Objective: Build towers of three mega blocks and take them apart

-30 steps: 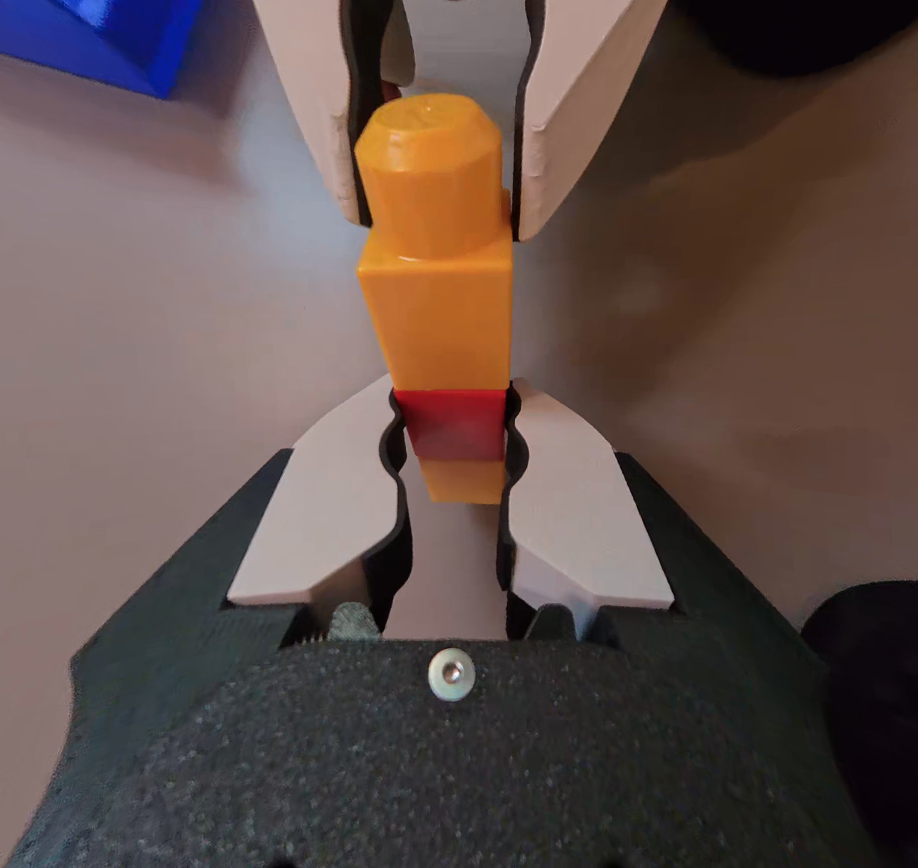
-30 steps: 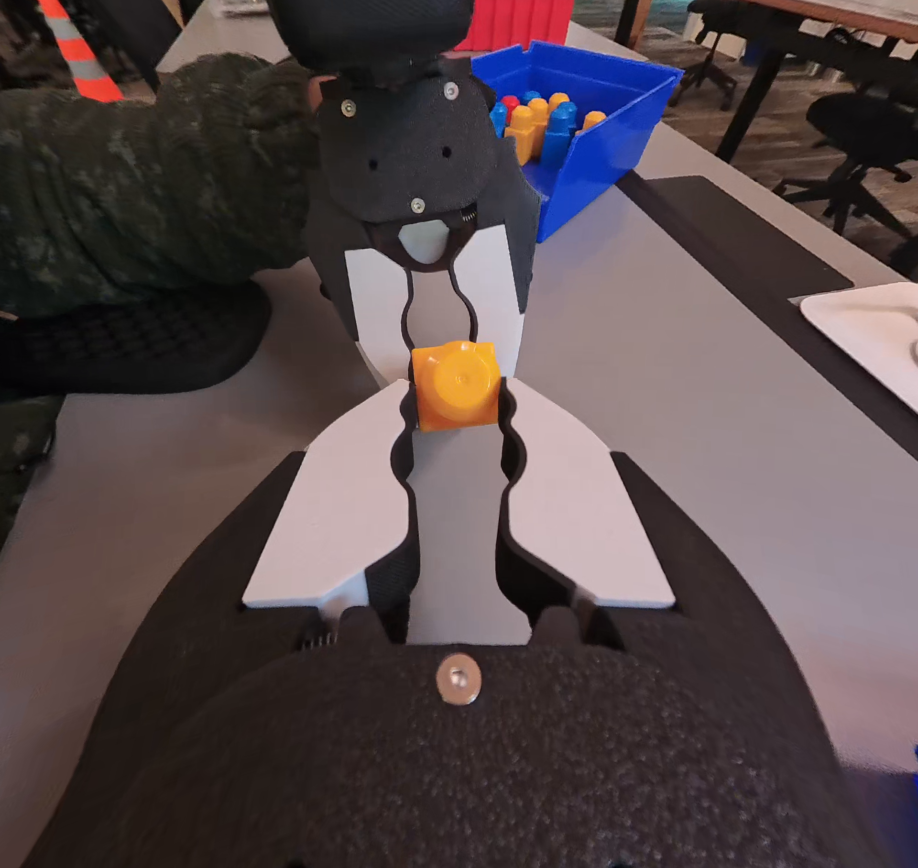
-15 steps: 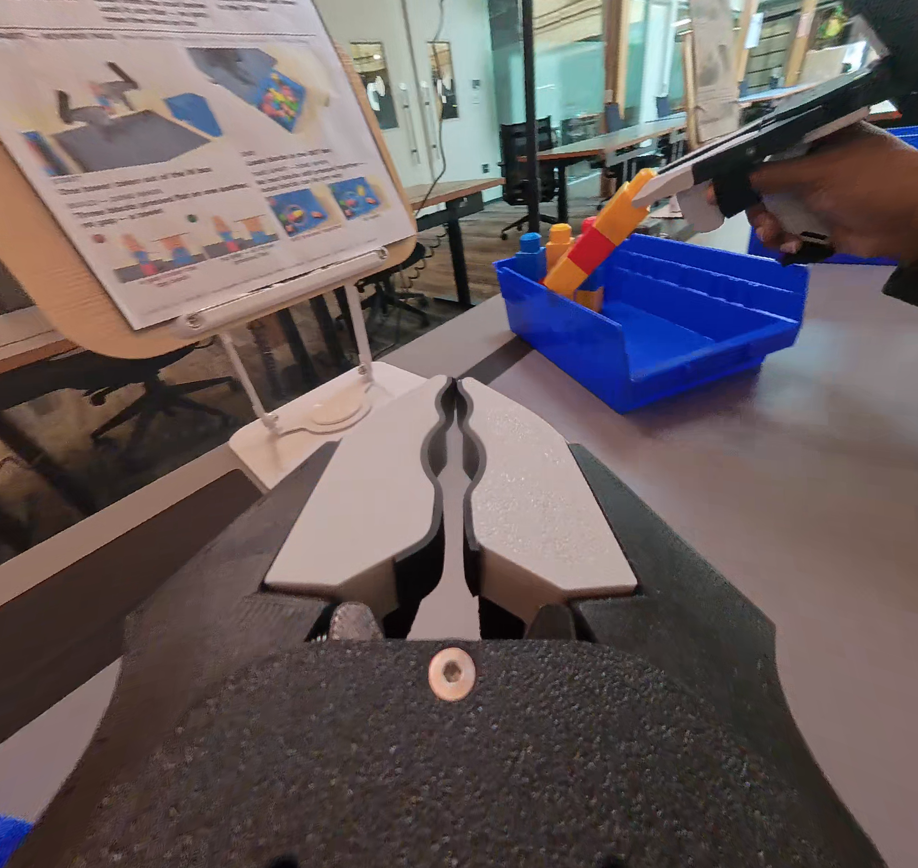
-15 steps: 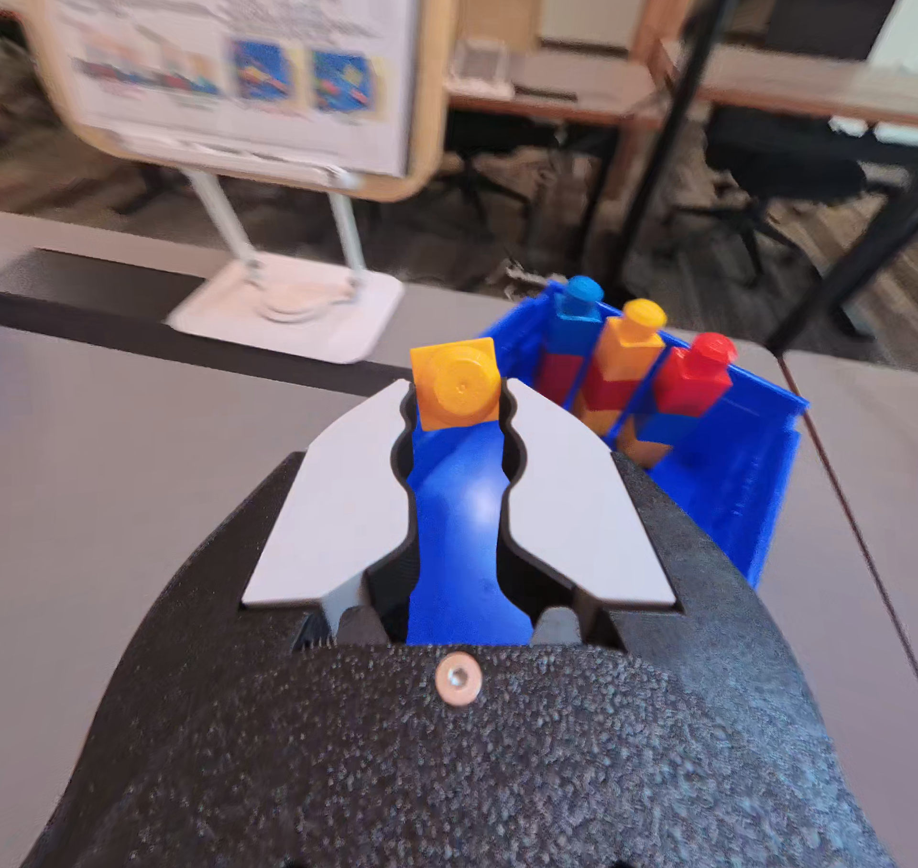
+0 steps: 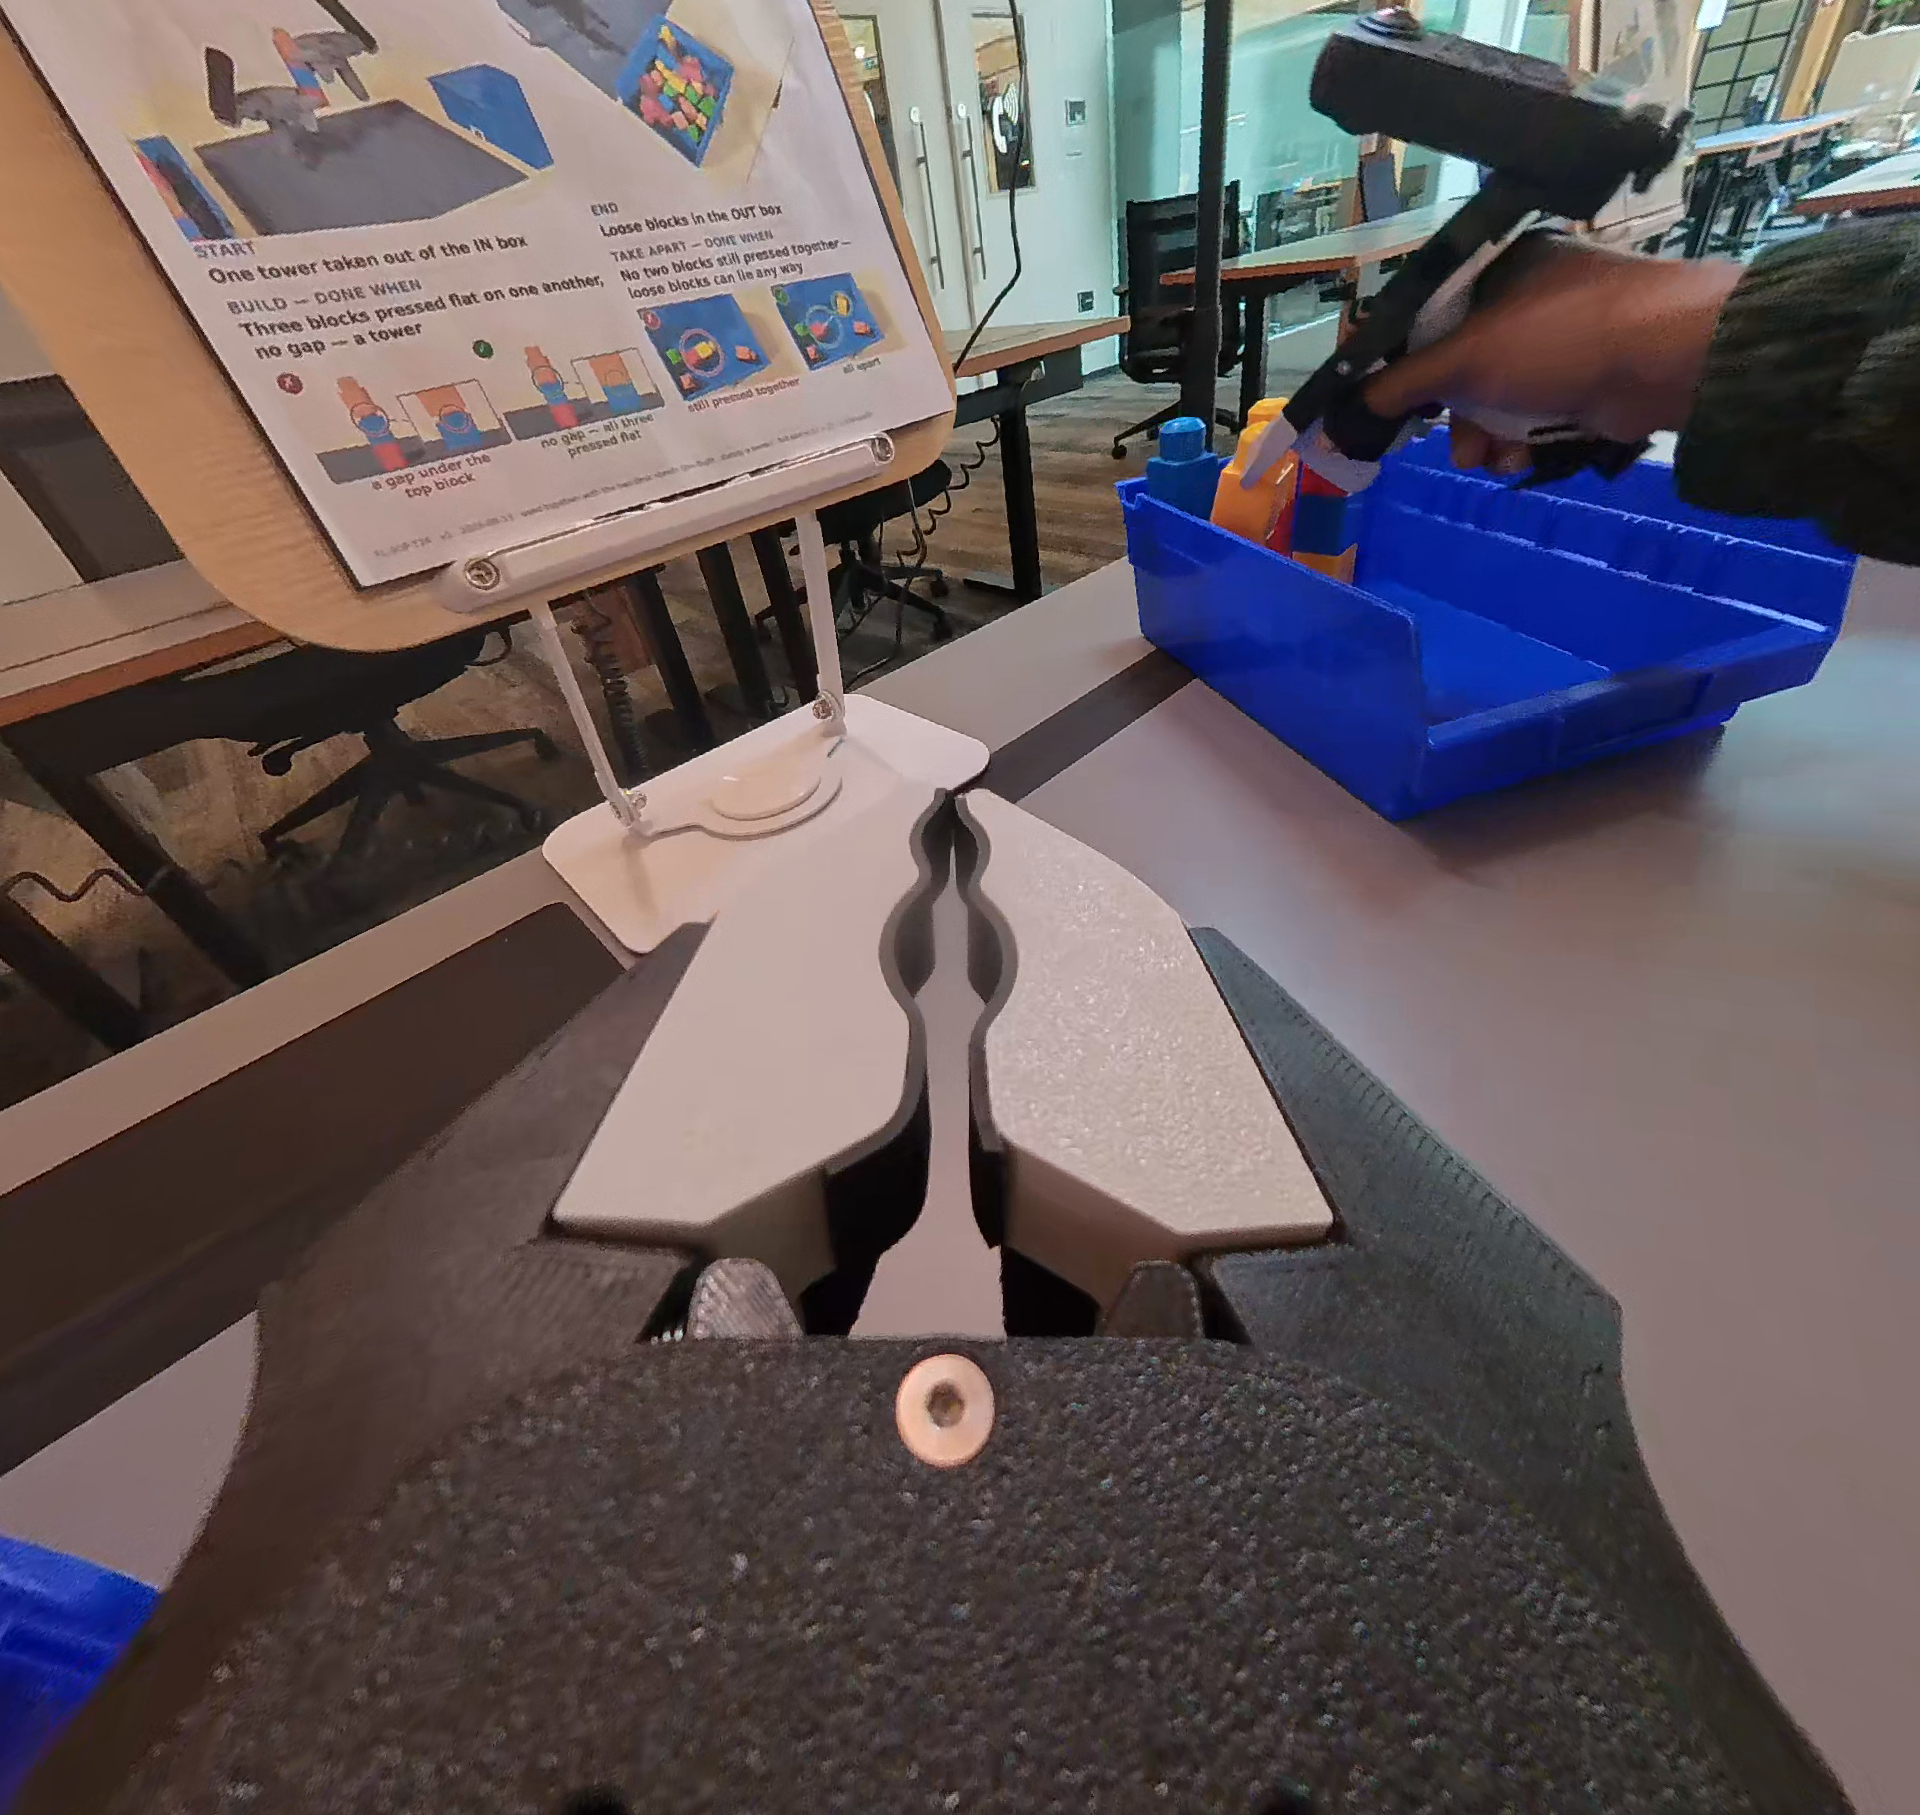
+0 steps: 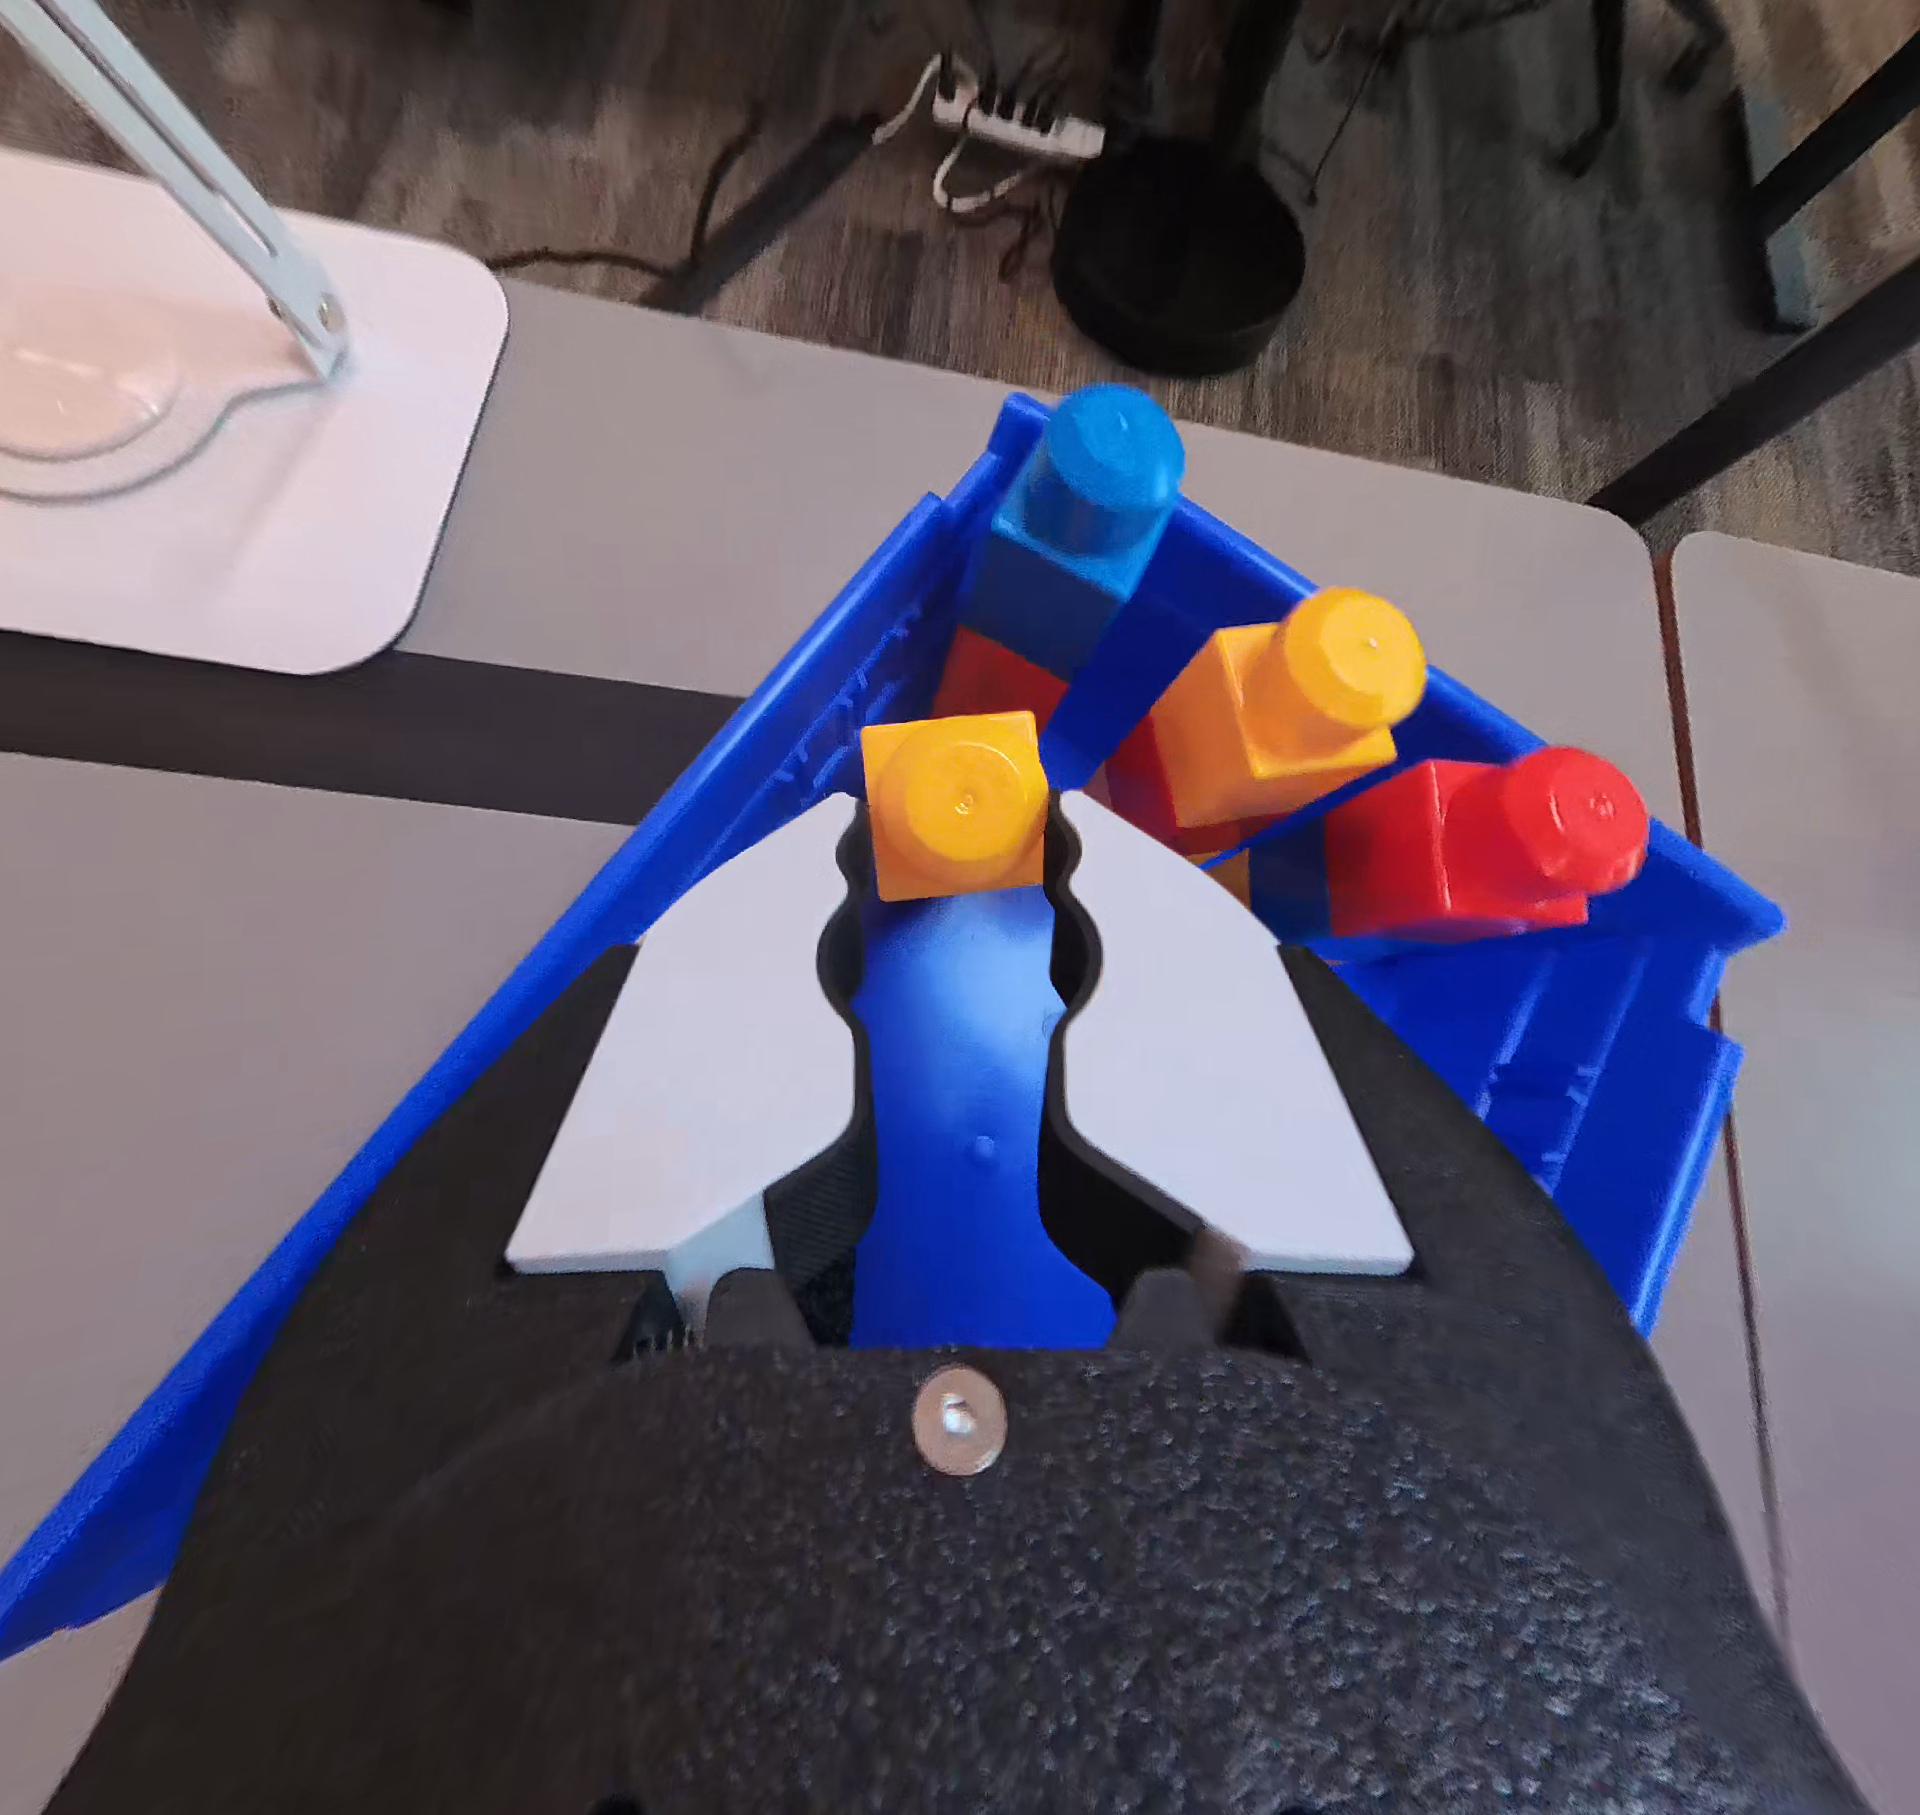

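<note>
Our left gripper (image 5: 954, 820) fills the lower half of the left wrist view, its two white fingers (image 5: 1101, 1027) brought together with only a thin wavy slit between them and nothing in it. It hovers over the grey table (image 5: 1558, 1090), pointing toward the blue bin (image 5: 1299, 664). We count one bin here, plus a sliver of another blue thing (image 5: 52, 1651) at the bottom left edge. To the left of the bin stands one white stand (image 5: 769, 799) carrying one printed instruction sheet (image 5: 447, 207). Above the bin a hand (image 5: 1538, 352) grips the right gripper (image 5: 1273, 461), tilted steeply down into the bin's far left corner, where block towers (image 5: 1262, 492) lean; from here we cannot count them surely.

In the right wrist view the right gripper (image 6: 956, 820) looks down into the blue bin (image 6: 665, 851). Its two fingers are clamped on the orange top block (image 6: 956, 804) of a tower, whose lower blocks are hidden behind it. Against the bin's far wall we count three more towers: one blue-topped (image 6: 1091, 508), one orange-topped (image 6: 1299, 695), one red-topped (image 6: 1486, 840), all leaning. Left of the bin lies the base of the white stand (image 6: 208, 435).
</note>
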